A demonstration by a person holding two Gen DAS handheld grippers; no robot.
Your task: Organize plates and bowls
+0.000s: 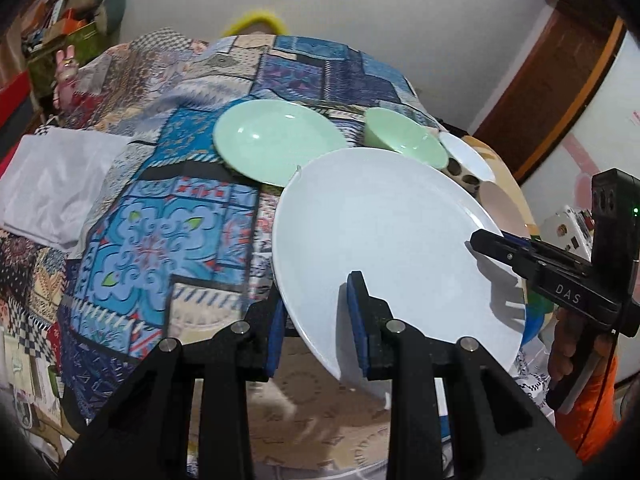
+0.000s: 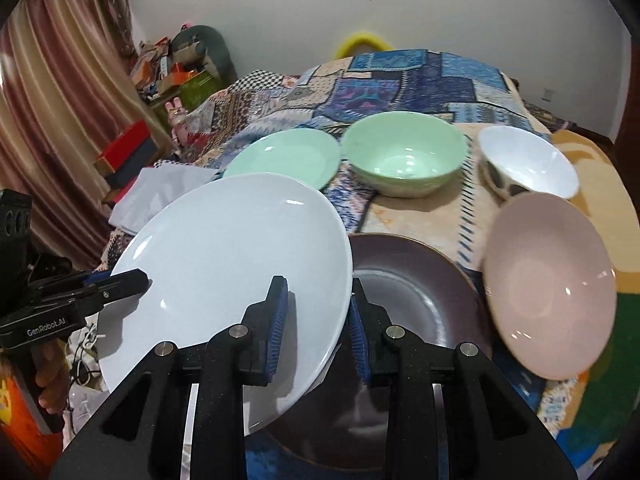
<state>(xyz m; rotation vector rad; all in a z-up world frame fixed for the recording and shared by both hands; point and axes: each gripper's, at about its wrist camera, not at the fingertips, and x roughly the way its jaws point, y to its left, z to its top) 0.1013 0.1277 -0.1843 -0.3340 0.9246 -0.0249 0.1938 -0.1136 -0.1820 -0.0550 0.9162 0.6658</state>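
Both views are evenly and fairly brightly lit from above by soft indoor light. Small white glints sit on the white plate (image 2: 224,264), the green bowl (image 2: 404,152) and the pink plate (image 2: 548,284). In the left wrist view the tongs cast short grey shadows across the white plate (image 1: 392,240). The fisheye lens bends walls and the door frame (image 1: 560,92) hard and darkens the corners to black. The pink plate's rim and the yellow object (image 2: 362,42) at the wall look smeared and soft.

A home bedroom: patchwork bedspread (image 1: 192,184), curtains (image 2: 60,112), cluttered boxes (image 2: 176,72).
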